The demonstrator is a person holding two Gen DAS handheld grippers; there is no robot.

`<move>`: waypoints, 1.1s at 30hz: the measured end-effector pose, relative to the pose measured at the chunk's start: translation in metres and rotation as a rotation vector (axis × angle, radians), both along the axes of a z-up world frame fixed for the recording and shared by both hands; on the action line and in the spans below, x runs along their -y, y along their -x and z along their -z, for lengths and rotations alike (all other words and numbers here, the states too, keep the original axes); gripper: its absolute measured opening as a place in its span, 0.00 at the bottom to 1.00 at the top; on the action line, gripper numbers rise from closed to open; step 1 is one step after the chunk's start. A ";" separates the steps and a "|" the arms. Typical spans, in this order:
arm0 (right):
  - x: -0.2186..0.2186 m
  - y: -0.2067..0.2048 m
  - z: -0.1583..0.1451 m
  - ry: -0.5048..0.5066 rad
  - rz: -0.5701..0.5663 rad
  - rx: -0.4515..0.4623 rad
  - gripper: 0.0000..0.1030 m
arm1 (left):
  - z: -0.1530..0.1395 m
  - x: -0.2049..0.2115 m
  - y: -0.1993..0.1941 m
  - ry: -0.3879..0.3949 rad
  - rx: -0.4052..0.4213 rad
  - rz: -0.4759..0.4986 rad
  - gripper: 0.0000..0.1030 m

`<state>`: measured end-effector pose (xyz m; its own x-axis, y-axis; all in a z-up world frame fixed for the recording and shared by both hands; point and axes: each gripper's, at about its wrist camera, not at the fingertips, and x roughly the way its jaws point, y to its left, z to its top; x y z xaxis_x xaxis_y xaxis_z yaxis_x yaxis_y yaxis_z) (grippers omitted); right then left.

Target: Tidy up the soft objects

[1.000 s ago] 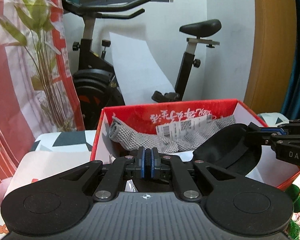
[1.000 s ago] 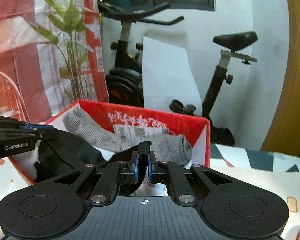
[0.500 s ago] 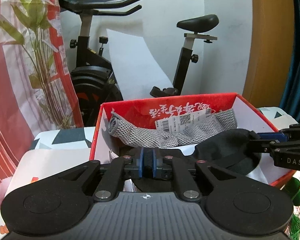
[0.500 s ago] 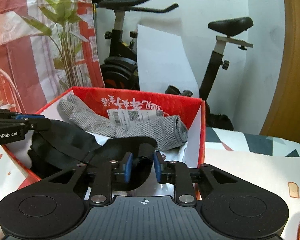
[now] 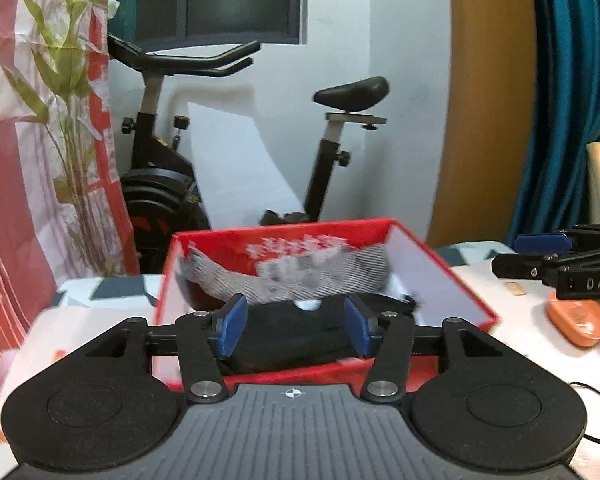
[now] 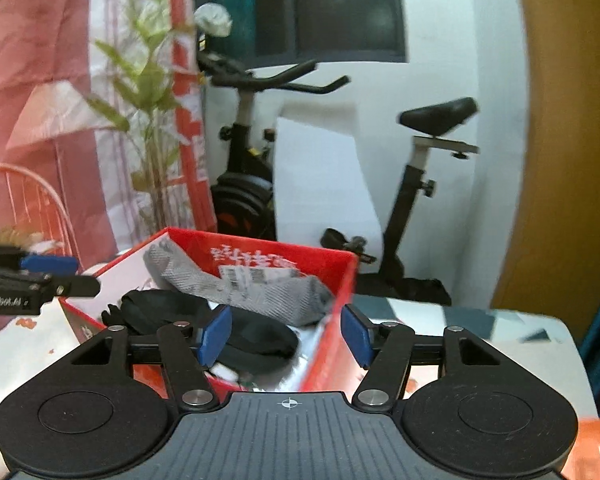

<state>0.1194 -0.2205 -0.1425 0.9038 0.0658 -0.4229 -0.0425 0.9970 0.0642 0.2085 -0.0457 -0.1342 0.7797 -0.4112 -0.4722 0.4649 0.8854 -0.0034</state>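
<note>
Left gripper and right gripper: jaws opening, empty, no longer pinched on black garment | garment now lying in red box beside grey socks | placement likely complete; next soft item due.

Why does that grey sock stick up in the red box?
The grey sock lies askew, draped over the black cloth and leaning on the red box wall, paper label still attached. Nothing looks spilled or damaged.
</note>
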 end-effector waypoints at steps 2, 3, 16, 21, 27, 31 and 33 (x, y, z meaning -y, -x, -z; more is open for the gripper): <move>0.011 0.018 0.000 -0.024 0.026 0.008 0.56 | 0.006 0.007 0.011 0.016 -0.020 0.018 0.54; 0.016 0.026 0.003 -0.036 0.041 0.003 0.56 | 0.009 0.010 0.016 0.022 -0.027 0.028 0.54; 0.036 0.071 0.113 0.008 0.098 -0.186 0.56 | 0.068 0.050 0.042 -0.018 -0.150 0.101 0.54; 0.046 0.068 0.134 -0.026 0.093 -0.195 0.56 | 0.076 0.056 0.036 -0.020 -0.177 0.107 0.54; 0.055 0.051 0.139 -0.025 0.025 -0.217 0.55 | 0.083 0.060 0.035 -0.009 -0.205 0.116 0.54; 0.055 0.041 0.144 -0.043 -0.020 -0.252 0.47 | 0.086 0.058 0.032 0.008 -0.230 0.119 0.54; 0.052 0.040 0.146 -0.047 -0.029 -0.261 0.47 | 0.087 0.057 0.030 0.011 -0.233 0.117 0.54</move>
